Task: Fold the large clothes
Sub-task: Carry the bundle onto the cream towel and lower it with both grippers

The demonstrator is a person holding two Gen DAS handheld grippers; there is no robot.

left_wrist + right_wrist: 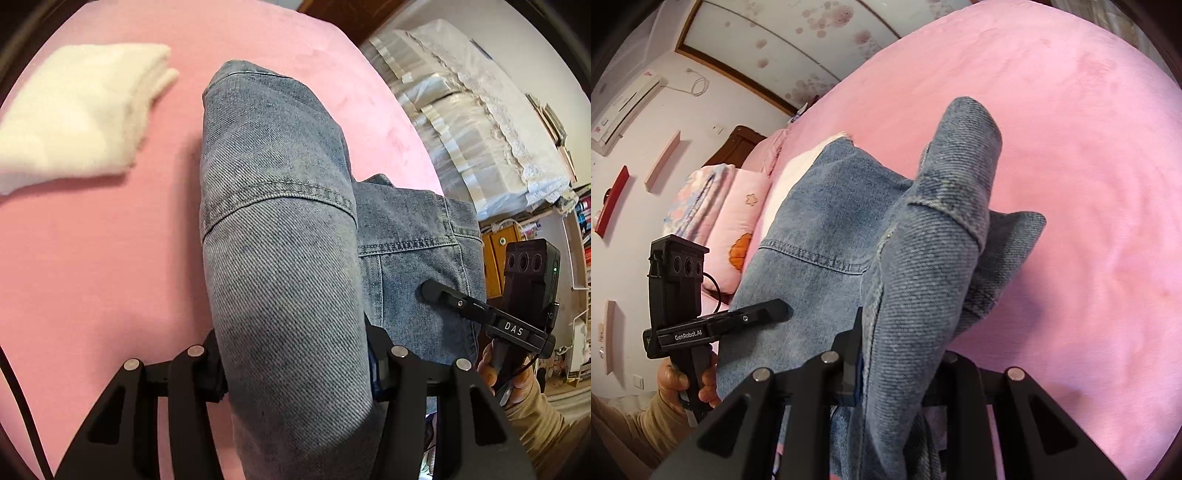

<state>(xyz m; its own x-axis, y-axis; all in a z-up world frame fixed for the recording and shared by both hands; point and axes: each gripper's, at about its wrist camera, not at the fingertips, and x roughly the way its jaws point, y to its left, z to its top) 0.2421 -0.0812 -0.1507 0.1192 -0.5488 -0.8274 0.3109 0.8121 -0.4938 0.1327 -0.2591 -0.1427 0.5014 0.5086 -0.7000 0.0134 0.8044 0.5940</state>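
A blue denim jacket (280,229) is held up over a pink bed (92,258). My left gripper (295,373) is shut on a thick fold of the denim, which drapes forward over its jaws and hides the fingertips. My right gripper (897,365) is shut on another part of the same jacket (923,266), whose sleeve sticks up ahead of it. Each gripper shows in the other's view: the right one (428,291) presses against the jacket at the right, the left one (779,310) at the left.
A folded white towel (77,110) lies on the bed at the far left. Pink pillows (738,218) sit at the headboard. The pink bed cover (1089,184) spreads to the right. A covered cabinet (480,122) and shelves stand beyond the bed edge.
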